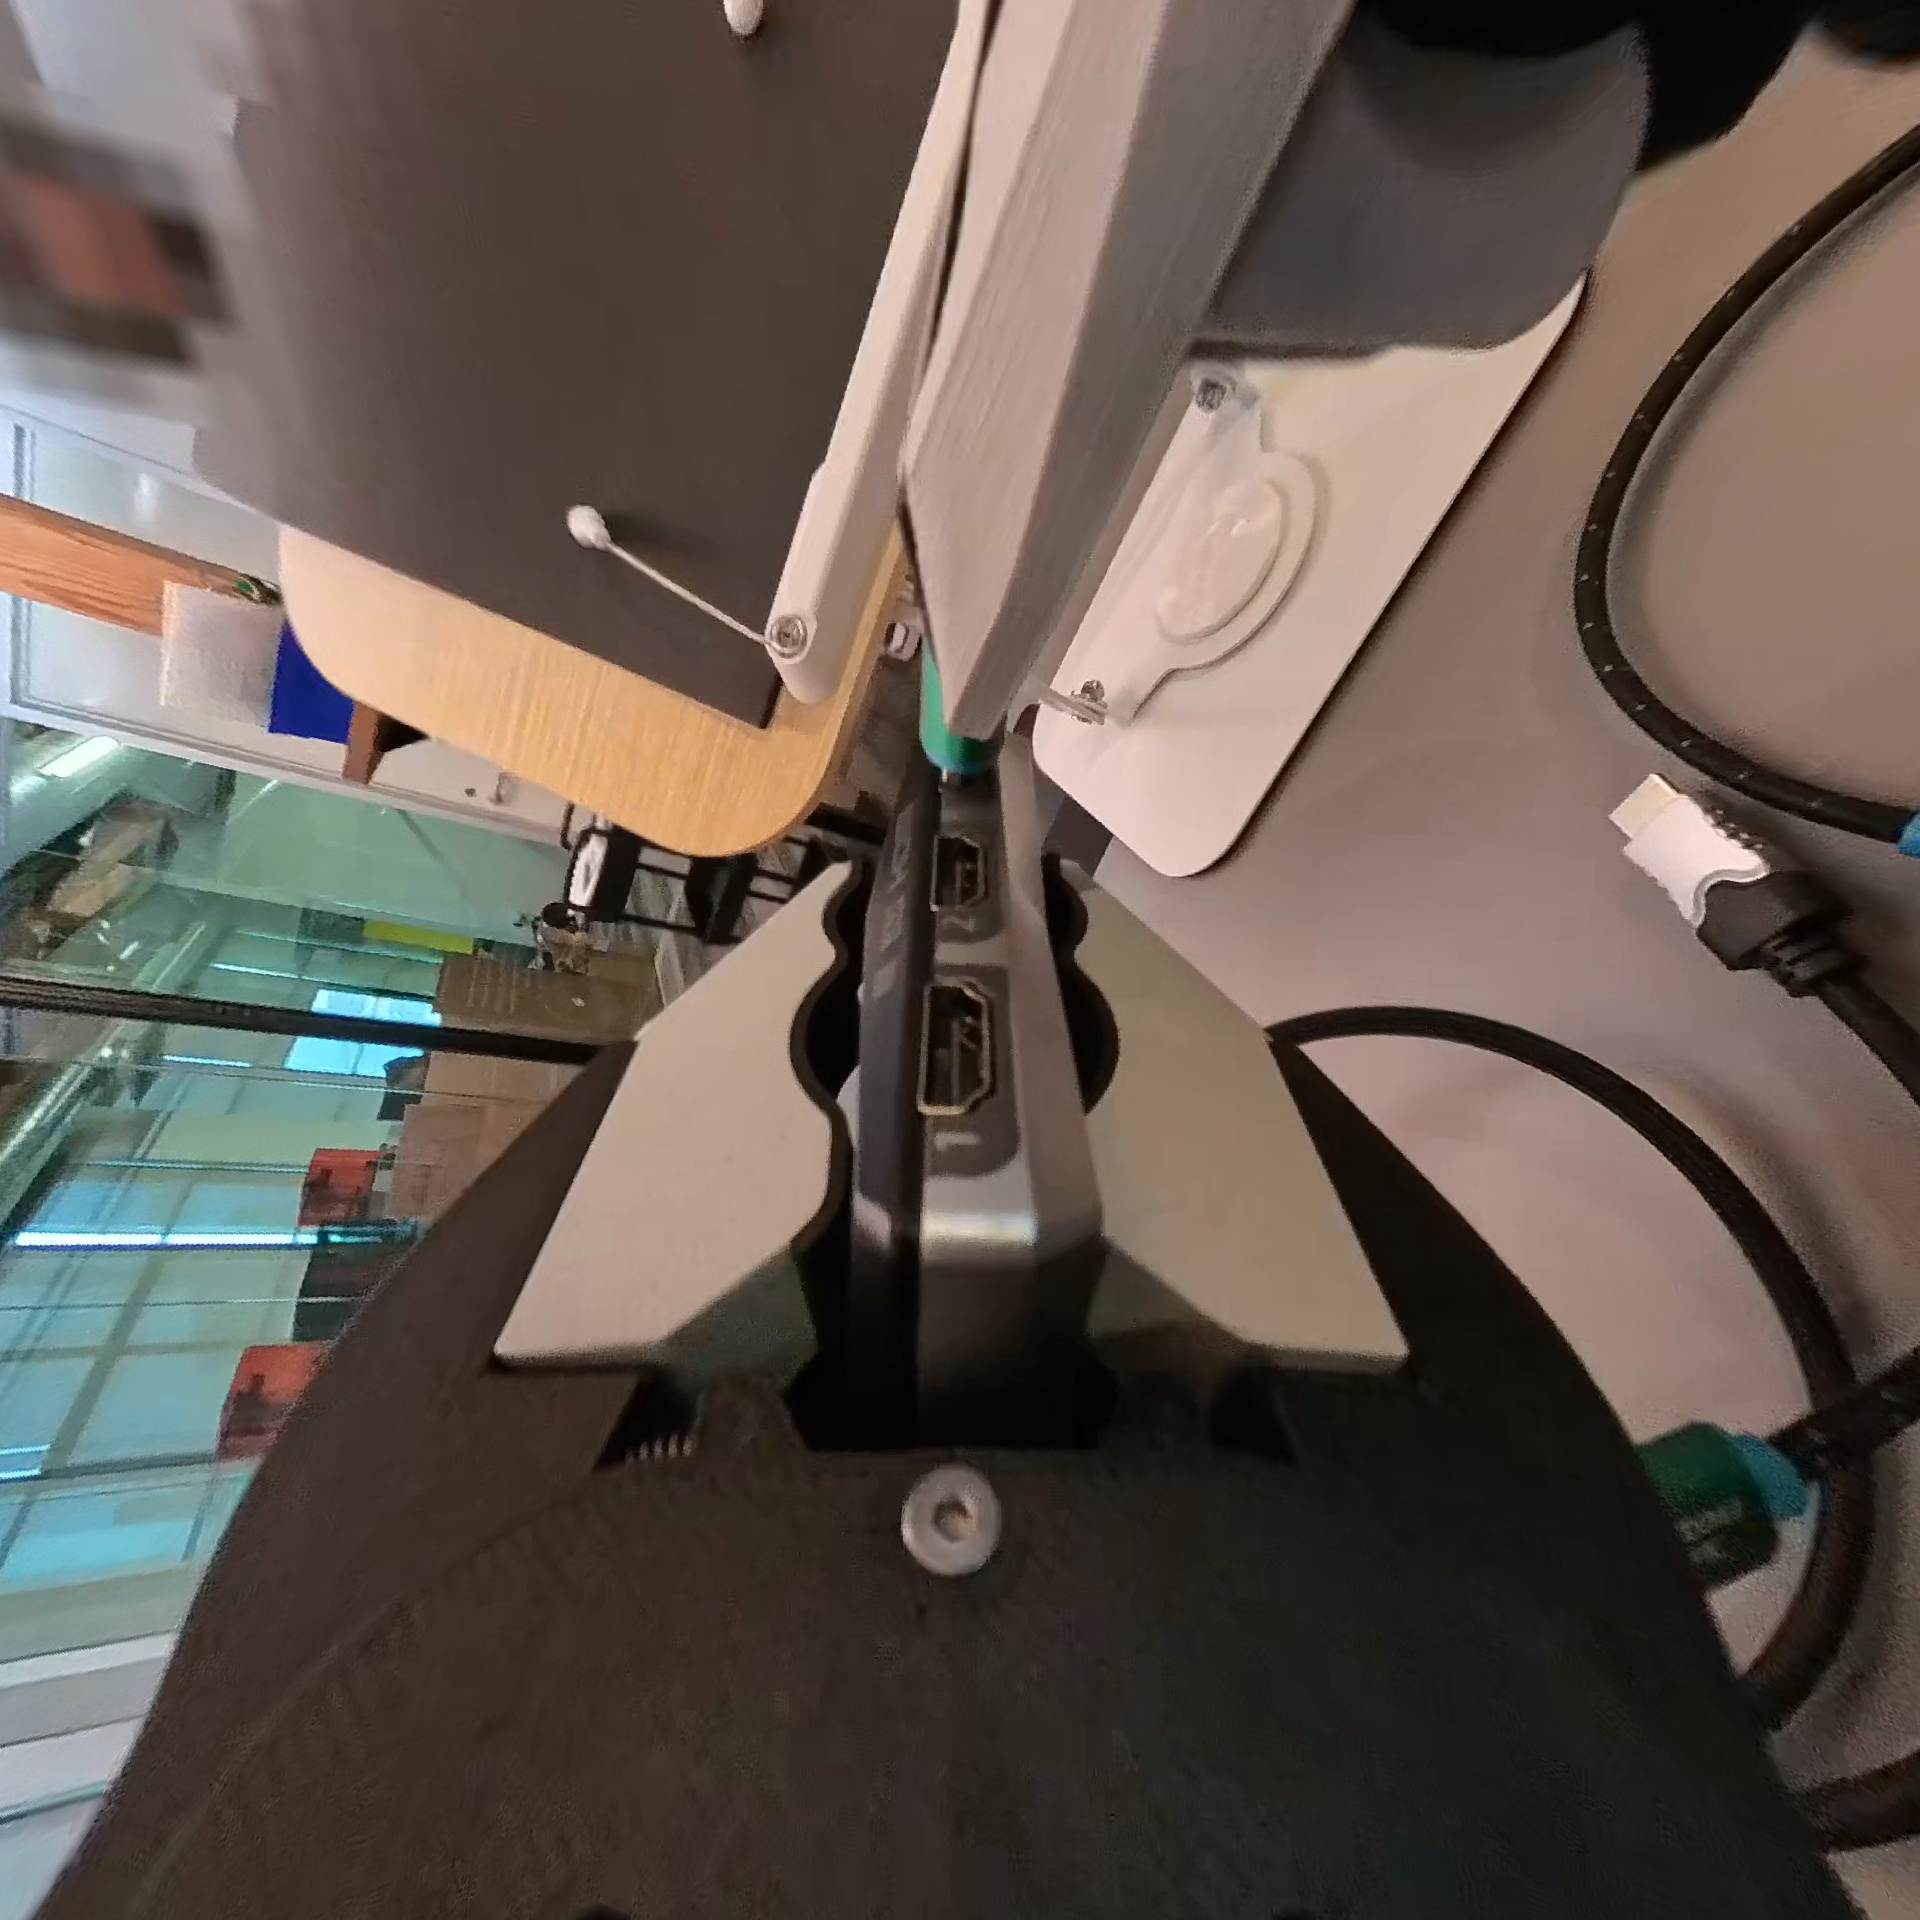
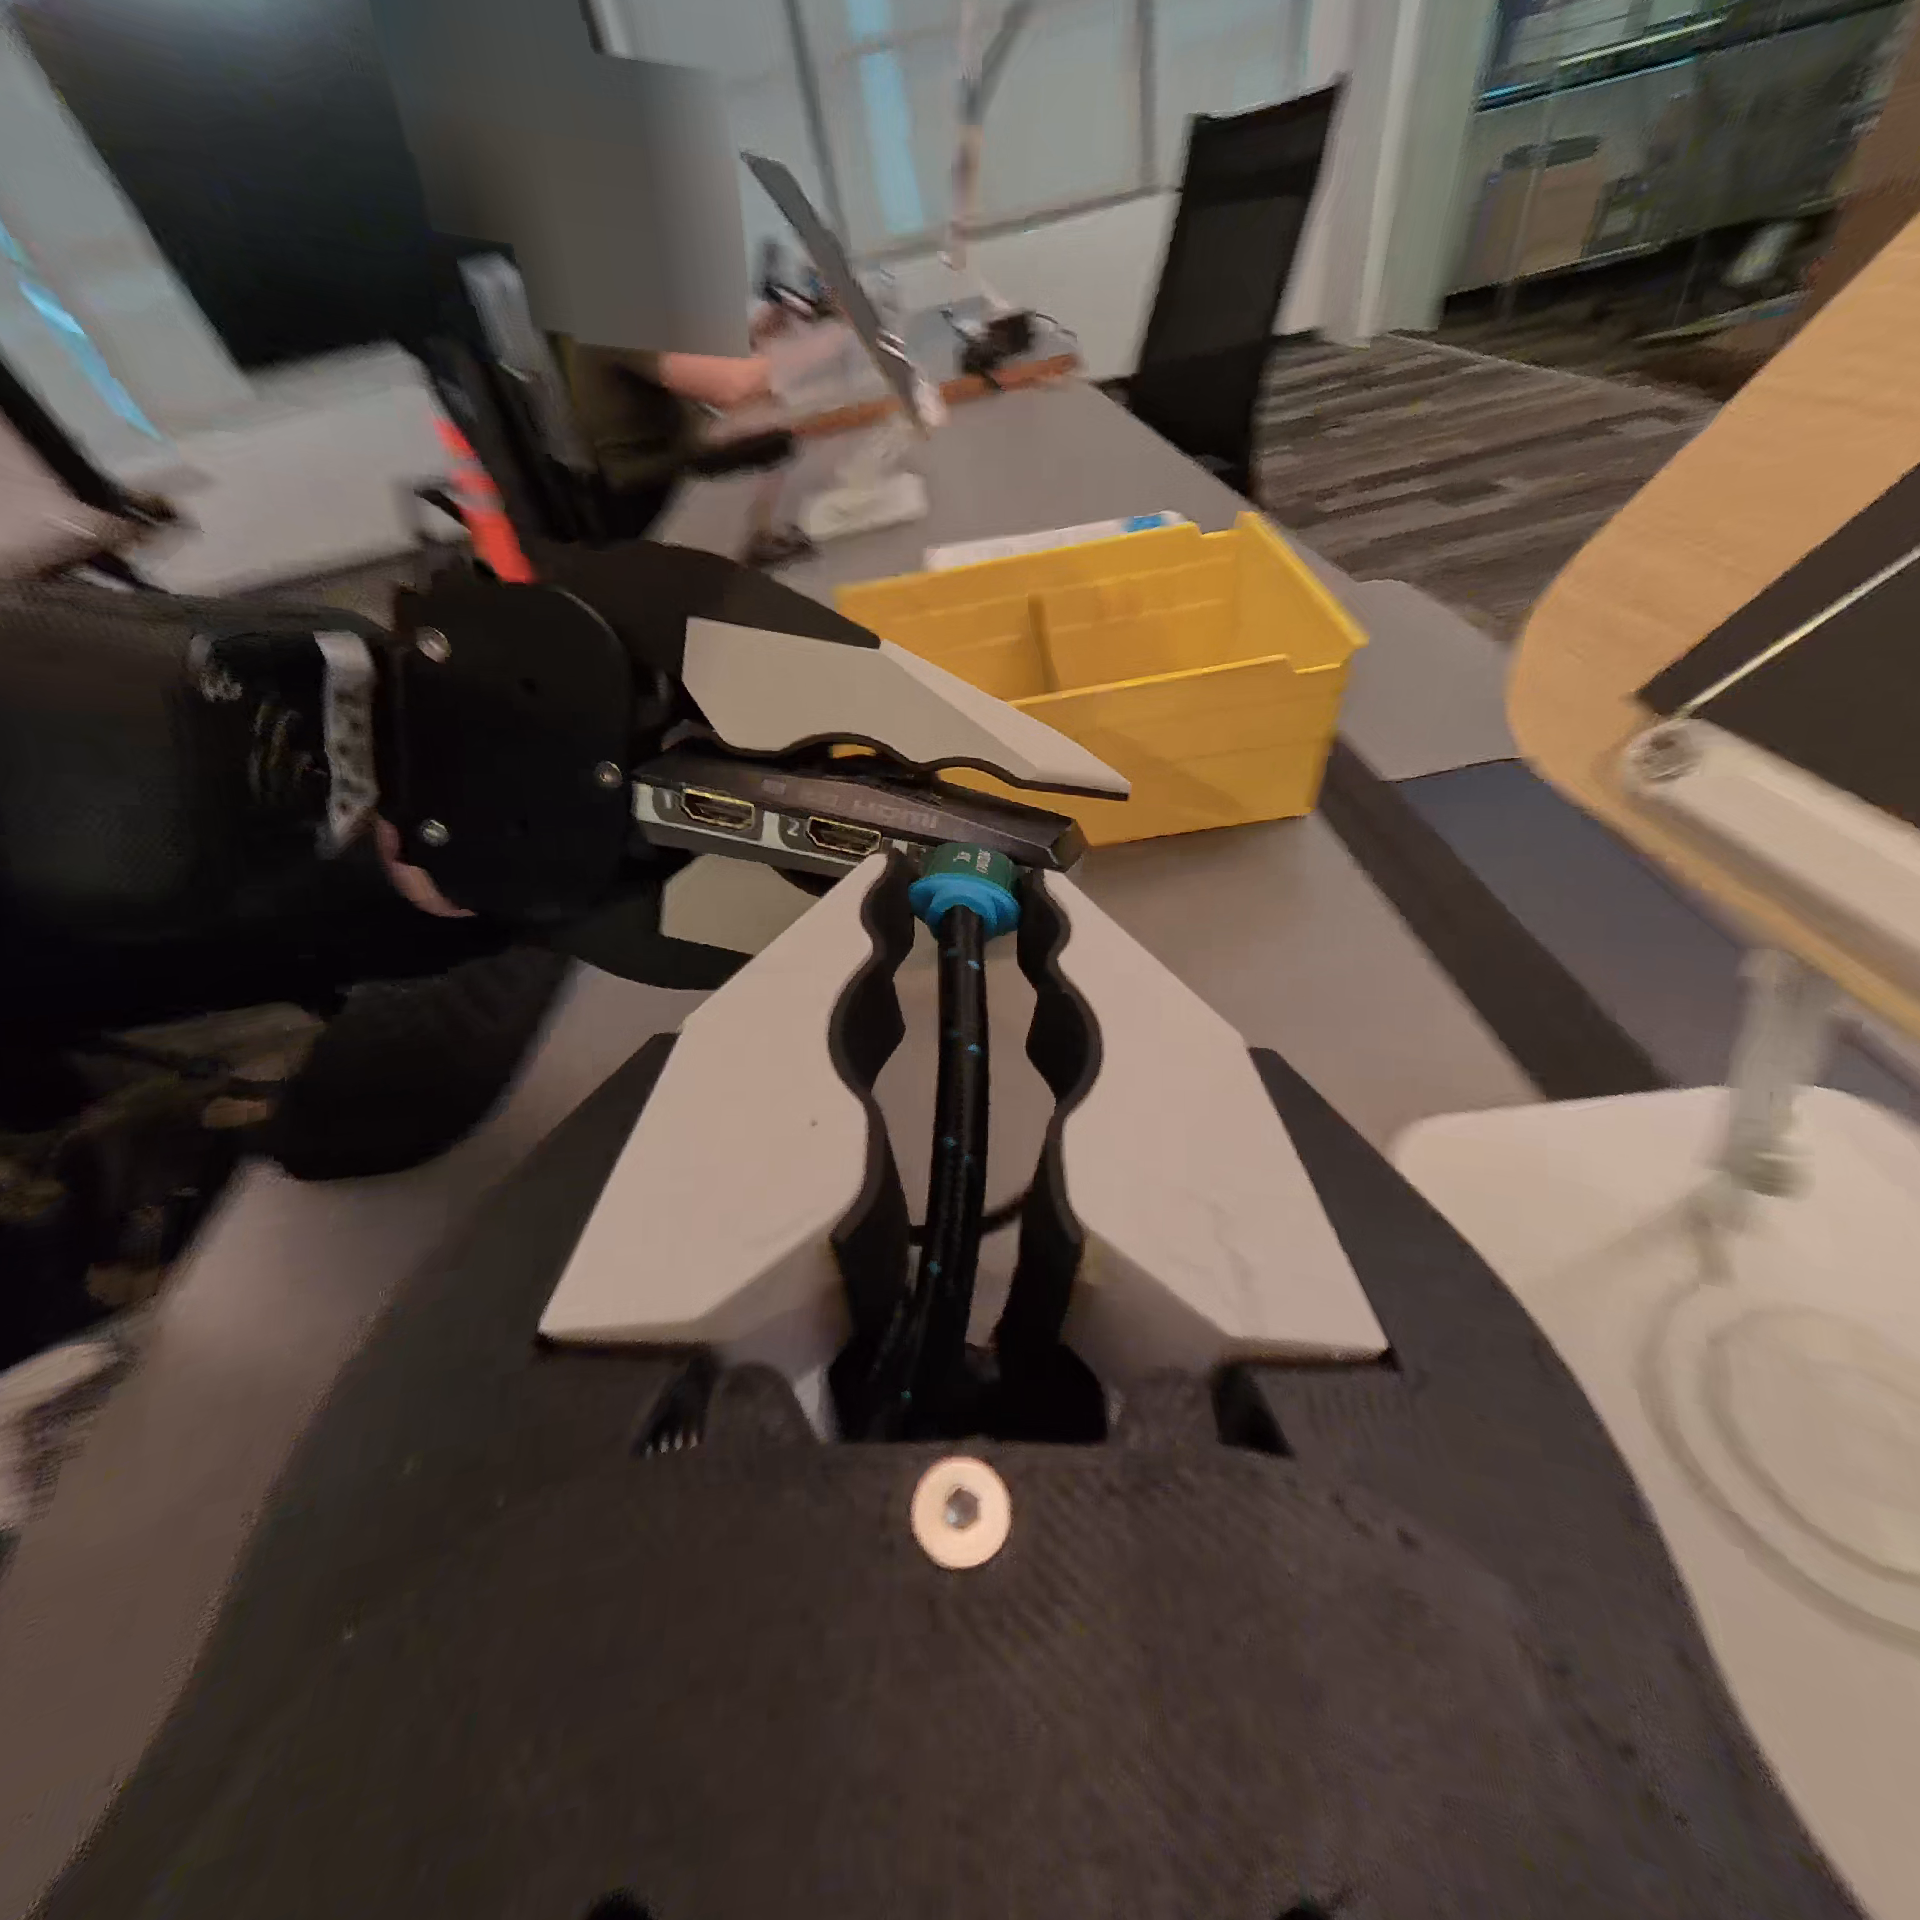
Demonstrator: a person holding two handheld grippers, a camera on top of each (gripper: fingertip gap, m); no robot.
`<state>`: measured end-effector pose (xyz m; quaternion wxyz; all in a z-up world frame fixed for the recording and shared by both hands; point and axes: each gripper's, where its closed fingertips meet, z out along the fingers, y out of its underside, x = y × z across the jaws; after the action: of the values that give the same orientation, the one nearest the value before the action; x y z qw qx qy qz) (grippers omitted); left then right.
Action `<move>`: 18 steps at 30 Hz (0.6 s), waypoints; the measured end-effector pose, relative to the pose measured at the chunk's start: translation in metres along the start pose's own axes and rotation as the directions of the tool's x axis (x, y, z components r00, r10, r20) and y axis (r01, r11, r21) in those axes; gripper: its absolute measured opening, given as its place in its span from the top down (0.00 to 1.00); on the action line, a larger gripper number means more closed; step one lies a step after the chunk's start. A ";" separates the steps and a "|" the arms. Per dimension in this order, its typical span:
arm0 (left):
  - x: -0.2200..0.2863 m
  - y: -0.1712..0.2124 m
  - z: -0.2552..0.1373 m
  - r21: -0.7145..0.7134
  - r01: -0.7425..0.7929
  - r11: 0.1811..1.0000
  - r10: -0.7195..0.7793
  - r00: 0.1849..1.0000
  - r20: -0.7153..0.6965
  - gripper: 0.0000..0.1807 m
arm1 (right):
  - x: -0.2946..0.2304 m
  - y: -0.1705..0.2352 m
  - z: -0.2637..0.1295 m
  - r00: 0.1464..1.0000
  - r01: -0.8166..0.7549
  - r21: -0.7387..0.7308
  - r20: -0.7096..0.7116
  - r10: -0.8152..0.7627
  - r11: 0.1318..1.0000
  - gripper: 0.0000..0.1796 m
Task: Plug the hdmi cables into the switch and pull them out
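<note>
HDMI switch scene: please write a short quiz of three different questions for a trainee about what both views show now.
1. True or false: the left hand-held gripper is closed on the switch.
2. Multiple choice: the green plug held by the right hand-held gripper is at
A. the port nearest the left hand-held gripper
B. the middle port
C. the end of the switch farthest from the left hand-held gripper
3. Short answer: how many empty ports of the switch show in the right wrist view?

Key
1. True.
2. C.
3. Two; whether the green plug is fully seated cannot be told.
</note>
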<state>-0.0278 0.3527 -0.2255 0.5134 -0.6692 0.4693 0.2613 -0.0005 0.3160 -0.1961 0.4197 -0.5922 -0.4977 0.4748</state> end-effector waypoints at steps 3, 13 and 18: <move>-0.004 0.005 0.003 0.002 0.044 0.999 -0.044 0.999 0.017 0.82 | 0.001 -0.005 0.001 0.965 0.175 -0.099 -0.180 -0.191 0.980 0.90; 0.001 0.006 -0.004 0.011 0.019 1.000 -0.019 1.000 -0.006 0.82 | -0.006 0.000 0.003 0.996 -0.061 0.022 0.064 0.060 0.998 0.89; 0.003 -0.006 -0.008 0.054 0.010 0.998 -0.009 1.000 -0.021 0.82 | -0.008 0.001 -0.001 0.985 -0.089 0.043 0.150 0.082 0.995 0.89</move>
<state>-0.0227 0.3446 -0.2229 0.5275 -0.6602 0.4783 0.2390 0.0005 0.3082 -0.1954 0.3753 -0.5658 -0.4897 0.5470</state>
